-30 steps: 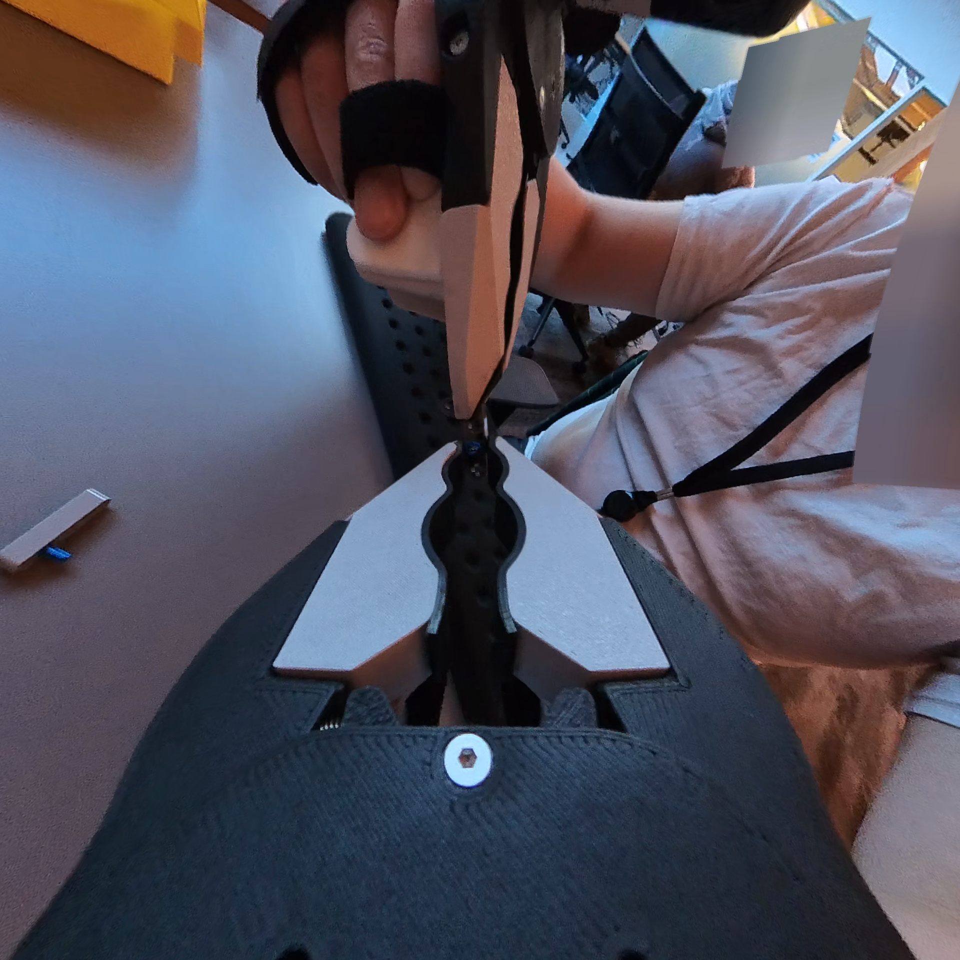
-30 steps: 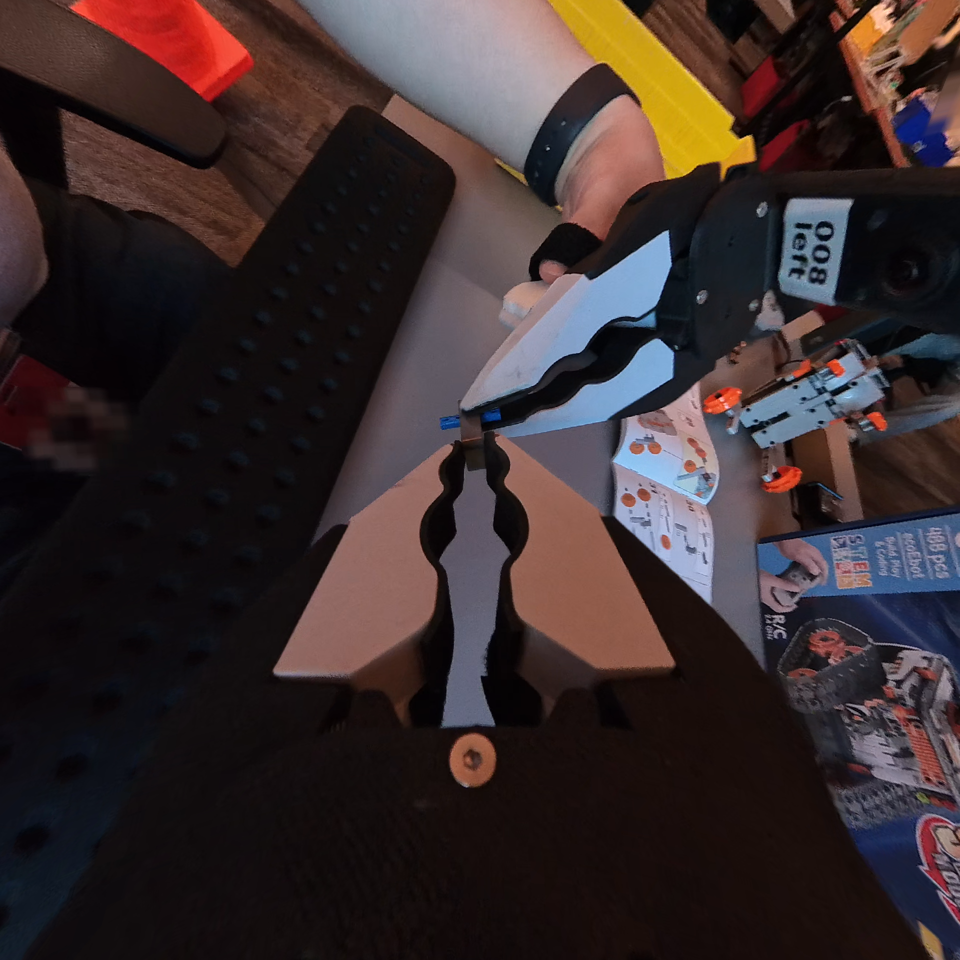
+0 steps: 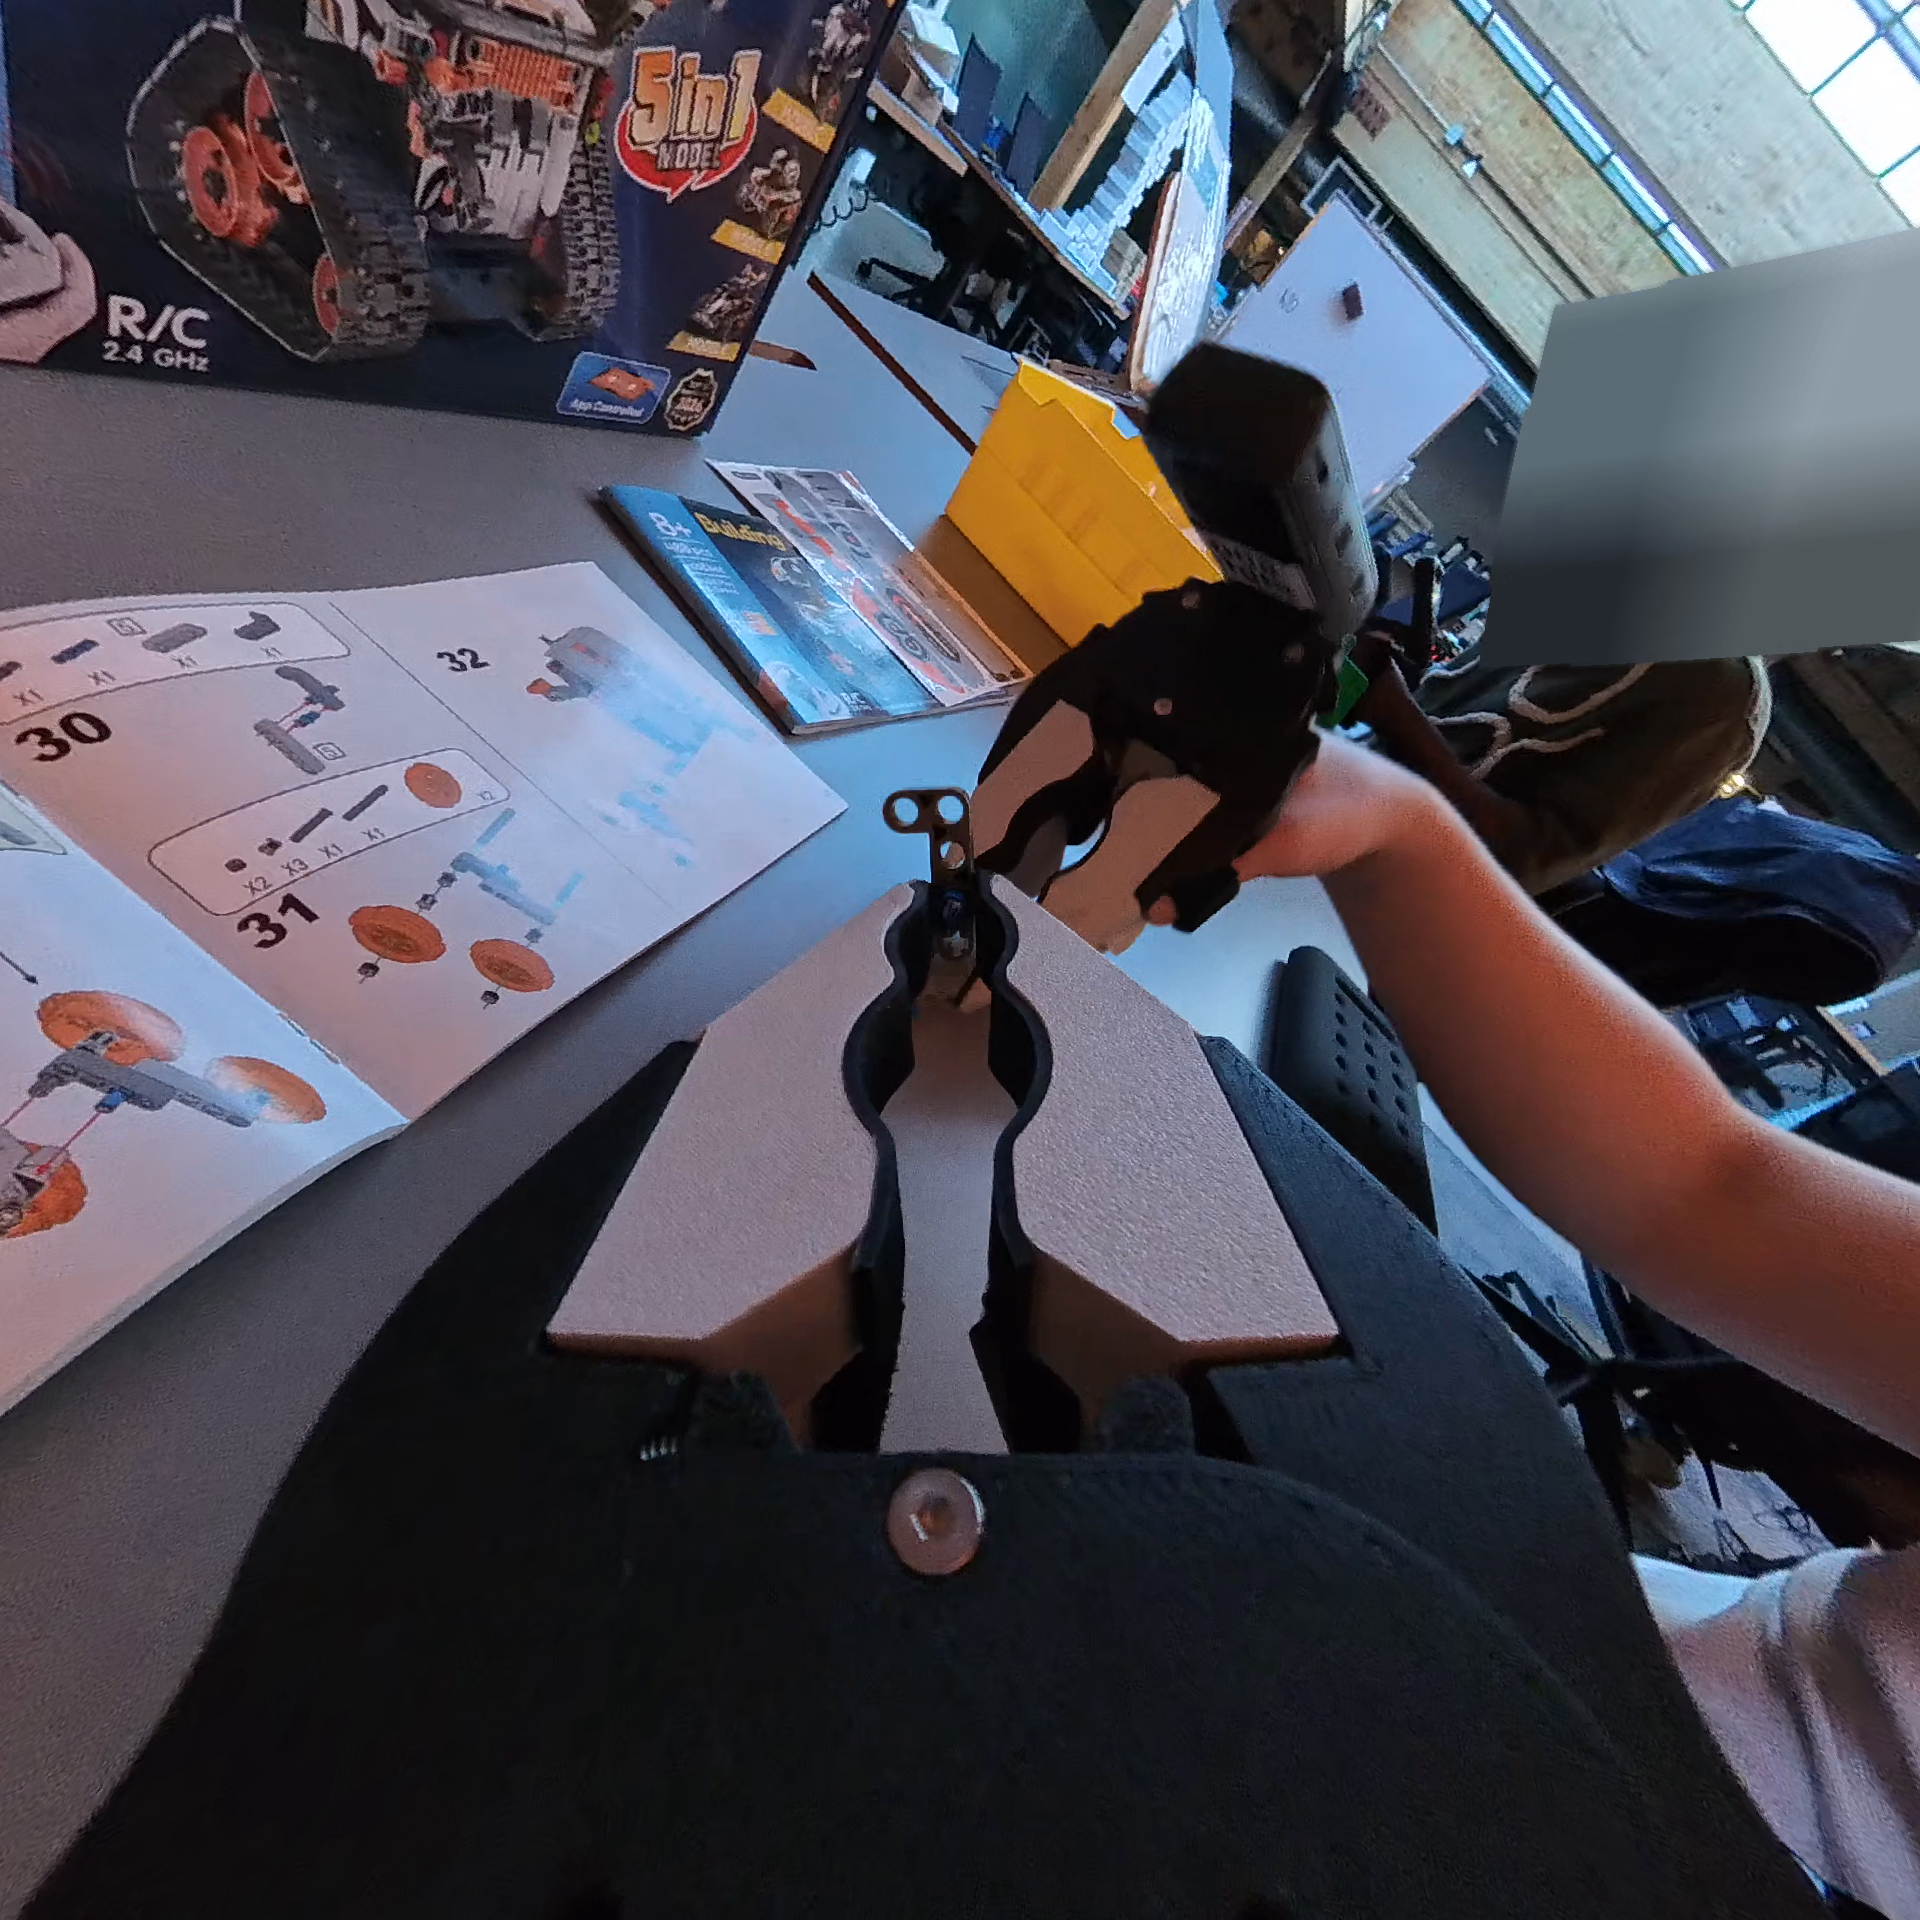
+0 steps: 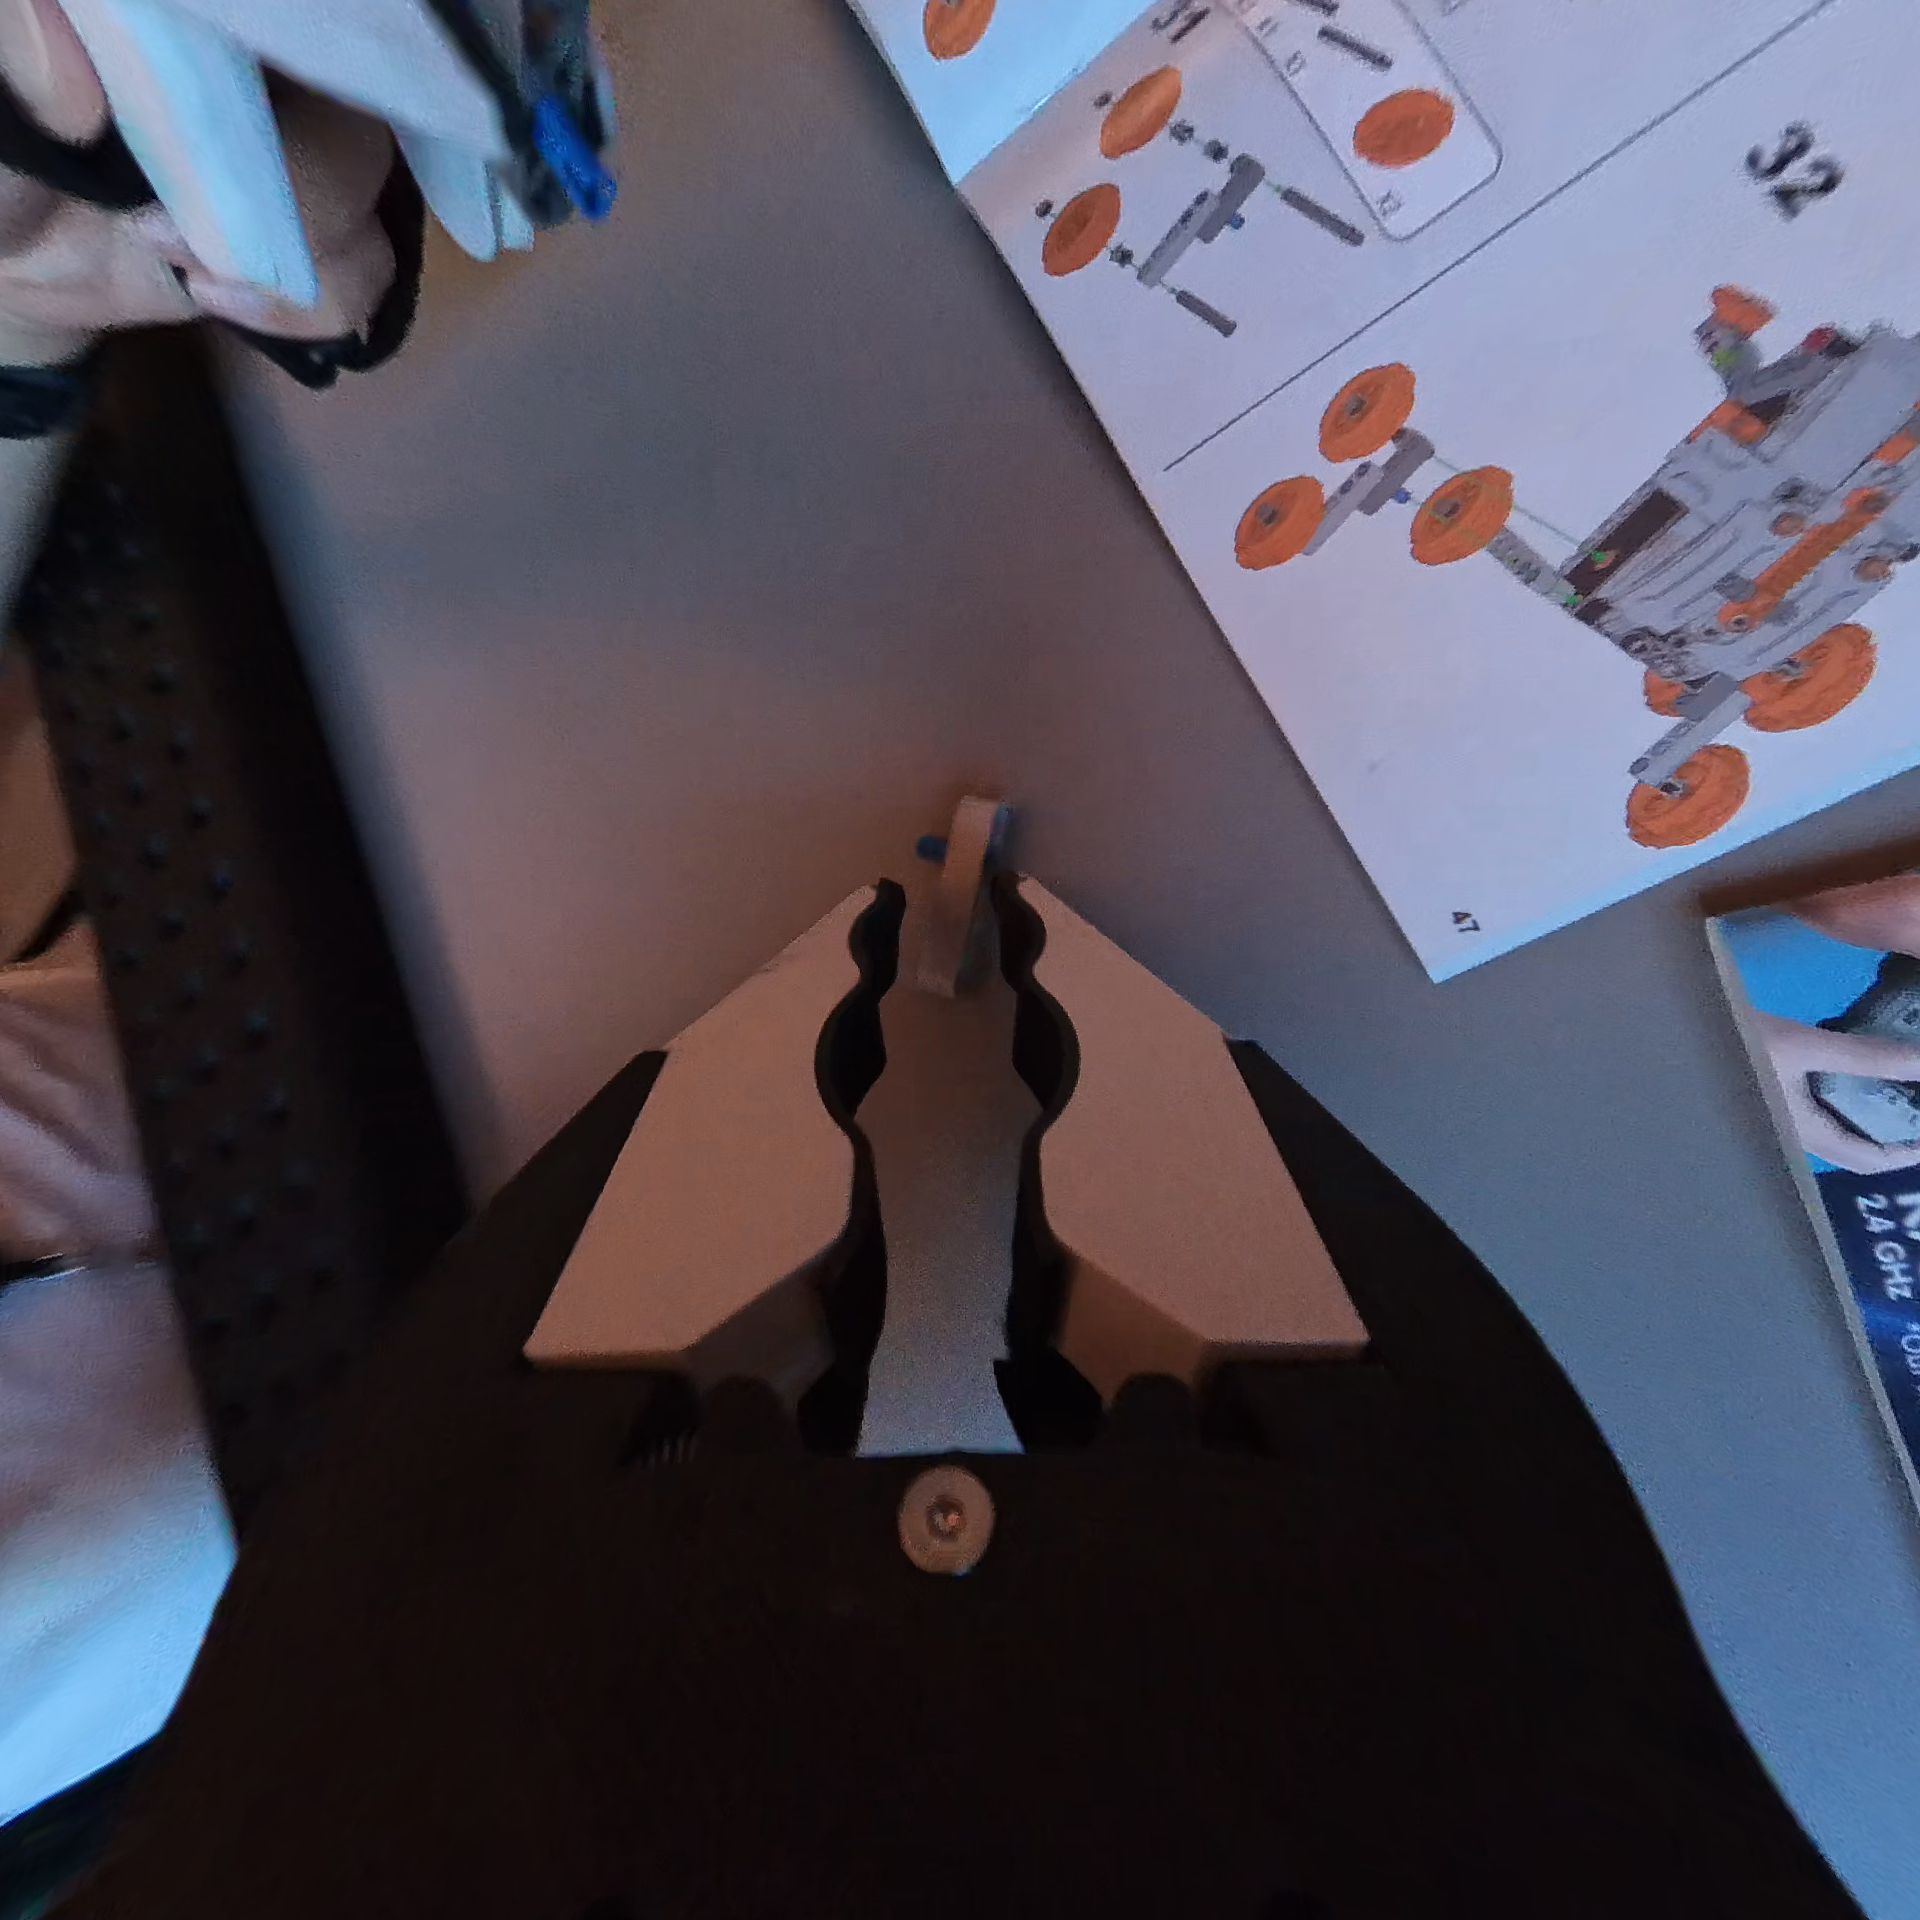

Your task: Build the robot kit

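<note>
Above grey table [image 3: 208, 499]: L gripper [image 3: 951, 904] clamps dark holed beam [image 3: 940, 831]; R gripper [image 4: 951, 894] pinches pale beam [image 4: 961, 894] w/ blue pin.

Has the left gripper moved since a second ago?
Yes. In the right wrist view, the left gripper has pulled away from the open manual toward the table's edge; earlier it overlapped it.
</note>
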